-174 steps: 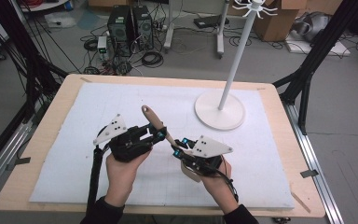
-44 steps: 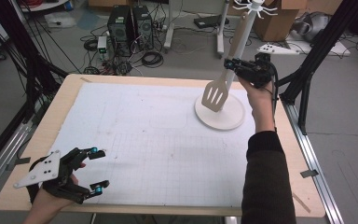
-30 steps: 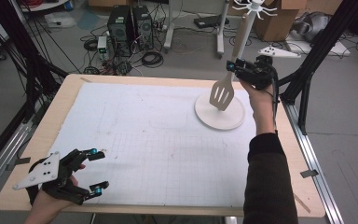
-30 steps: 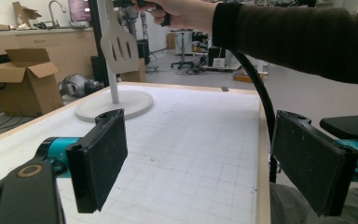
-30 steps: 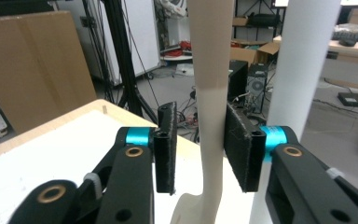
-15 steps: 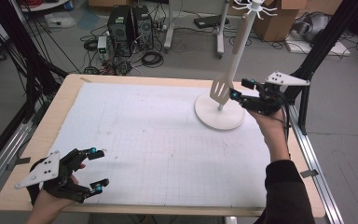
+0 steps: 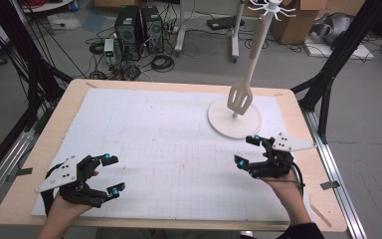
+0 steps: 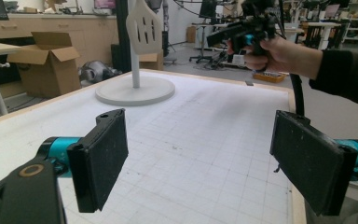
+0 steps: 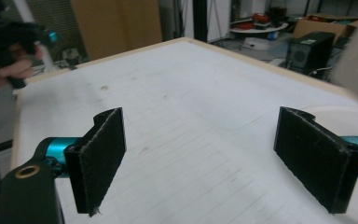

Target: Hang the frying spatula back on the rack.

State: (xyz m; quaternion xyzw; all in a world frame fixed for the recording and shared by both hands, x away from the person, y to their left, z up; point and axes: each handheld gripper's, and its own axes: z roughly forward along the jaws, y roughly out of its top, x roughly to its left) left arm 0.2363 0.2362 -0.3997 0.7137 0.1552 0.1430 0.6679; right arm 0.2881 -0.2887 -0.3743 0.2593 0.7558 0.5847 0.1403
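A pale slotted spatula (image 7: 239, 98) hangs along the pole of a white hook stand (image 7: 234, 122), its blade just above the round base; the left gripper view has the spatula (image 8: 144, 25) over the stand's base (image 8: 135, 91). My right gripper (image 7: 247, 149) is low over the mat, in front of the stand and apart from it. Its jaws have just been opening and now stand wide with nothing between them, as its own view shows (image 9: 209, 163). My left gripper (image 7: 112, 173) rests open and empty at the near left corner.
A white gridded mat (image 7: 169, 149) covers the wooden table (image 7: 54, 124). The stand's hooks (image 7: 271, 7) rise high at the back right. Black frame struts (image 7: 328, 79), computer towers (image 7: 139, 25) and cables stand on the floor beyond the far edge.
The right gripper let go of the spatula, which now hangs on the stand. That hand came down and back toward the near right of the mat, jaws opening. The left gripper stayed put.
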